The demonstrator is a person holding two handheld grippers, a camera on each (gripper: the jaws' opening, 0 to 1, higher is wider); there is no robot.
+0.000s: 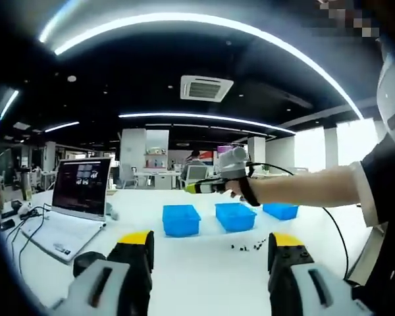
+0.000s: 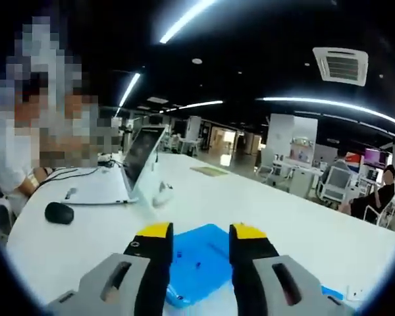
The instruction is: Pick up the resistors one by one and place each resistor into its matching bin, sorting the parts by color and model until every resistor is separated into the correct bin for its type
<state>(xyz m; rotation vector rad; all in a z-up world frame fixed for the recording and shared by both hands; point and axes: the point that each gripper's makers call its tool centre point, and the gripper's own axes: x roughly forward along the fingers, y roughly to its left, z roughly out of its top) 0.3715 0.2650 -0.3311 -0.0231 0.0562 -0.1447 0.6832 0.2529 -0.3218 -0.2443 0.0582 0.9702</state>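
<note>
Left claw point(image 1: 210, 247), jaws apart and empty, is hovering low over the white table point(image 1: 197, 270). Resistors point(image 1: 249, 247) are lying at lower centre, before three blue bins point(image 1: 181, 219). Right claw point(image 2: 199, 238), likewise open, is hanging above a bin point(image 2: 201, 263).

Left gripper view low over table point(image 1: 204, 263), facing bins point(image 1: 181, 219) — right gripper view close above one, shared laptop point(image 2: 141, 158)

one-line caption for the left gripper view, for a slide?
Open left gripper faces three blue bins and scattered resistors; right gripper held over them.
</note>
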